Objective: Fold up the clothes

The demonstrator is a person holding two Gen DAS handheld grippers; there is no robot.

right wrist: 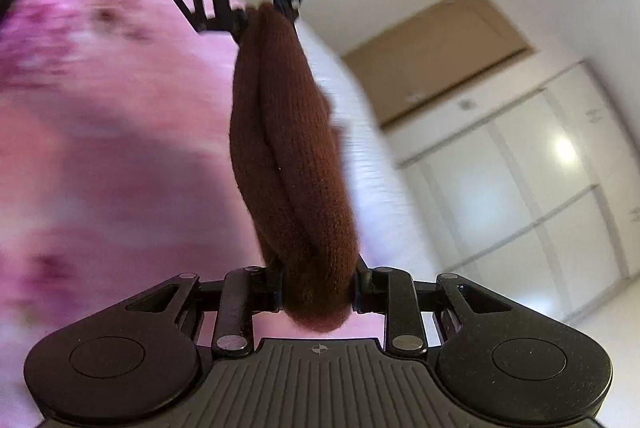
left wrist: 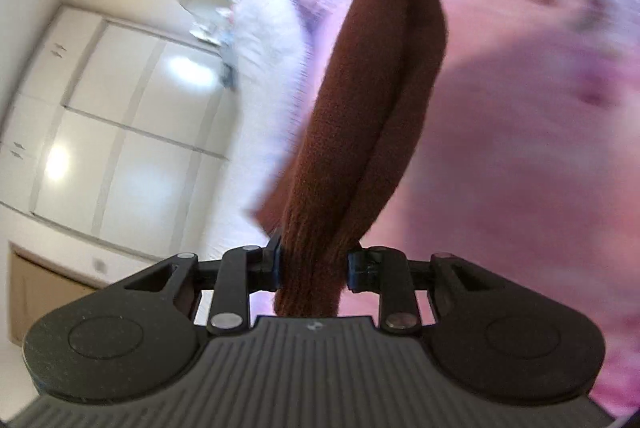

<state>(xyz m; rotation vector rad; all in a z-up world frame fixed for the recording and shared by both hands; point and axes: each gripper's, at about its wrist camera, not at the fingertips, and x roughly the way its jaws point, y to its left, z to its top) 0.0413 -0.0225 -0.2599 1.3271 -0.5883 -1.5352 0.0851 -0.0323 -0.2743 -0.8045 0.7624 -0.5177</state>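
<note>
Brown knitted garment strung between the two grippers, clear of the pink floral bed below. Left gripper narrowed to a small gap, jaws clamped on one bunched end of the knit. Right gripper likewise nearly closed, jaws pinching the other bunched end, a rounded tuft of fabric protruding behind them.

Long axis of the garment running straight from one gripper to the other; each wrist view shows the opposite gripper at the far end of the cloth, facing back along it. Fabric gathered into two or three lengthwise rolls, not spread flat; slight sag in the middle, no visible contact with the bed.

Neither hand nearer to the work: both at the extremities, the body of the garment between them. White wardrobe well apart, beyond the bed edge.

Judgement: cloth lifted and drawn out, fold not yet made. Coming move likely depends on keeping the axis parallel to the bed surface while lowering. Risk: bunched rolls laying down creased.
</note>
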